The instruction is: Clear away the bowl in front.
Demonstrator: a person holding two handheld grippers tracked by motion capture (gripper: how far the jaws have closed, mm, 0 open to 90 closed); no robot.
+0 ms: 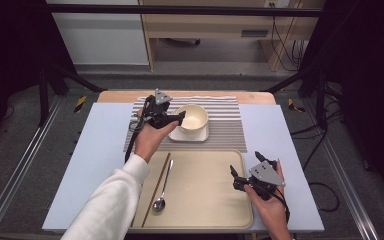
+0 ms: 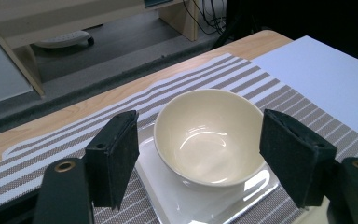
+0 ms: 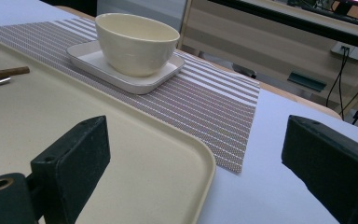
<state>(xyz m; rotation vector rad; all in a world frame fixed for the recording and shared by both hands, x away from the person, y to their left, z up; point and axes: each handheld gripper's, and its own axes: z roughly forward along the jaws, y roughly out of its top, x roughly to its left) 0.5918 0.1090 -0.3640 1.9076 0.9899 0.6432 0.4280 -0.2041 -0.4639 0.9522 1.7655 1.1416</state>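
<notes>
Reaching my left gripper (image 2: 193,163) for the bowl (image 2: 209,135), jaws wide, nothing held. Bowl sits dead ahead between them on its plate (image 2: 168,196). Right gripper (image 3: 205,172) wide open, well apart.

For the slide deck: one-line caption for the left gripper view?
Open left gripper lined up on a cream bowl sitting on a white square plate over a striped placemat.

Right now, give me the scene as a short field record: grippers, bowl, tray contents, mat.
left gripper: jaws open, at the bowl's left side, nothing held
right gripper: jaws open, empty, over the tray's right edge
bowl: cream, upright, empty, on the square plate
square plate: white, on the striped mat
striped mat: behind the tray
tray: beige, holds spoon and chopsticks at its left
spoon: metal
chopsticks: brown, left of spoon
</notes>
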